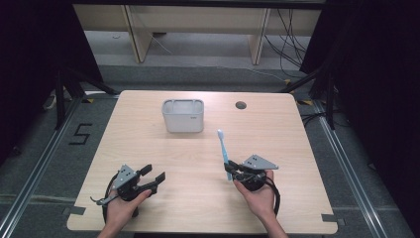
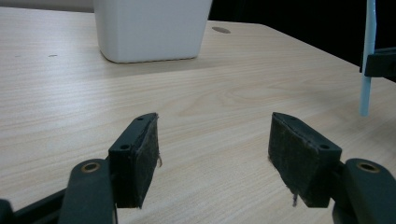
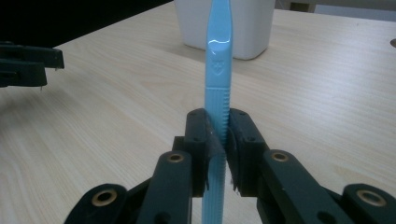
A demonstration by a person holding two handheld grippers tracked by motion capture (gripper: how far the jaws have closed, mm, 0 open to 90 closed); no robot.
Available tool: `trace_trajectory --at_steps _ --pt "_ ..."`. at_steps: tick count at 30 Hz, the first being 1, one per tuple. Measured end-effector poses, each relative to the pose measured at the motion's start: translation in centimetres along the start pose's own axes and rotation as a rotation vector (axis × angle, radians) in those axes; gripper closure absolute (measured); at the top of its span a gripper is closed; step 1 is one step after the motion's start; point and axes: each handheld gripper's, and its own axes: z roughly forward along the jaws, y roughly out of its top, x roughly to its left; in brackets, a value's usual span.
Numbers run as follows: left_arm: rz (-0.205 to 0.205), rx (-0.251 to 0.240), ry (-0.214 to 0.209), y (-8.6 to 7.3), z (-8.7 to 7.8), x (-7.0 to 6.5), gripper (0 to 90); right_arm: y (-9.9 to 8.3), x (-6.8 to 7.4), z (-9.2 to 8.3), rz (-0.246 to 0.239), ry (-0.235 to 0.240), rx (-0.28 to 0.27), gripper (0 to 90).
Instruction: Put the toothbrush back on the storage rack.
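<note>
My right gripper (image 3: 217, 140) is squeezed tight on a blue toothbrush (image 3: 217, 70). The toothbrush stands up between its jaws, with the brush end pointing toward the white box (image 1: 183, 115) at the far side of the table (image 1: 148, 148). My left gripper (image 2: 212, 154) is wide open with nothing in it, low over the table.

My fingers (image 2: 135, 156) are black with rough dark pads, brass-ringed screw holes, grey three-cornered top plates (image 1: 258, 161) and black trailing cables (image 1: 108, 186).
</note>
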Motion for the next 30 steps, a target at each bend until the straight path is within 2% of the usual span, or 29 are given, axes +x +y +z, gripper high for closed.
trace_trajectory --at_steps 2,3,5,6,8,9,10,11,13,15,16,17,18,19,21,22,23,24,26,28,29,30 --pt "0.002 0.000 0.000 0.0 0.0 0.0 33.1 -0.1 0.3 0.0 0.036 0.010 -0.014 79.2" --pt "-0.003 -0.005 0.000 0.0 0.0 0.0 33.6 -0.1 0.2 0.0 0.011 0.009 -0.020 79.2" --pt "-0.014 -0.010 0.000 0.0 -0.1 0.1 33.7 0.0 0.4 -0.1 0.016 0.017 -0.029 79.2" --pt "-0.015 -0.026 -0.010 -0.1 0.0 0.1 33.6 0.0 0.2 -0.1 -0.013 0.005 -0.042 79.2" --pt "-0.014 -0.023 -0.005 0.2 -0.1 0.0 33.7 0.0 0.5 -0.1 0.015 0.023 -0.060 79.2" --pt "-0.022 -0.033 -0.015 0.4 -0.1 -0.1 33.7 0.1 0.3 -0.1 -0.013 0.006 -0.076 79.2" --pt "-0.022 -0.033 -0.015 0.4 -0.1 -0.1 33.7 0.1 0.3 -0.1 -0.013 0.006 -0.076 79.2" --pt "-0.041 -0.047 -0.044 1.1 -0.1 -0.4 33.8 0.1 0.5 0.0 0.011 0.031 -0.083 79.2" --pt "-0.064 -0.061 -0.087 2.0 0.0 -0.9 33.9 0.1 0.6 0.1 -0.005 0.032 -0.101 79.2" --pt "-0.054 -0.059 -0.110 3.0 0.2 -1.5 34.7 0.1 0.7 0.0 -0.010 0.025 -0.101 79.2" --pt "-0.057 -0.064 -0.136 3.7 0.4 -2.0 35.0 0.1 0.7 0.0 -0.018 0.019 -0.112 79.2" --pt "-0.054 -0.070 -0.156 4.2 0.7 -2.3 35.3 0.2 0.9 0.2 -0.010 0.036 -0.122 79.2" --pt "-0.054 -0.070 -0.168 4.5 0.9 -2.6 35.7 0.2 0.9 0.2 -0.024 0.019 -0.129 79.2" --pt "-0.046 -0.069 -0.179 5.0 1.1 -3.0 36.1 0.2 1.1 0.1 -0.006 0.023 -0.122 79.2" --pt "-0.041 -0.080 -0.221 5.8 1.7 -3.8 37.2 0.3 1.2 0.2 -0.009 0.026 -0.129 79.2" --pt "-0.011 -0.085 -0.231 6.2 2.1 -4.0 37.8 0.4 1.2 0.3 -0.014 0.032 -0.134 79.2" --pt "-0.001 -0.086 -0.244 6.5 2.5 -4.3 38.5 0.4 1.3 0.2 -0.014 0.019 -0.127 79.2" --pt "-0.015 -0.069 -0.251 6.8 2.7 -4.8 39.2 0.4 1.3 0.4 -0.010 0.023 -0.145 79.2" --pt "-0.012 -0.066 -0.274 7.3 3.4 -5.5 40.5 0.6 1.3 0.5 -0.023 0.032 -0.146 79.2" --pt "0.006 -0.069 -0.292 7.7 4.1 -6.1 41.7 0.6 1.5 0.5 -0.004 0.036 -0.147 79.2" --pt "0.012 -0.067 -0.296 7.9 4.4 -6.4 42.4 0.7 1.4 0.5 -0.034 0.019 -0.143 79.2" --pt "0.041 -0.085 -0.307 8.1 4.9 -6.5 42.9 0.7 1.5 0.6 -0.023 0.035 -0.147 79.2"
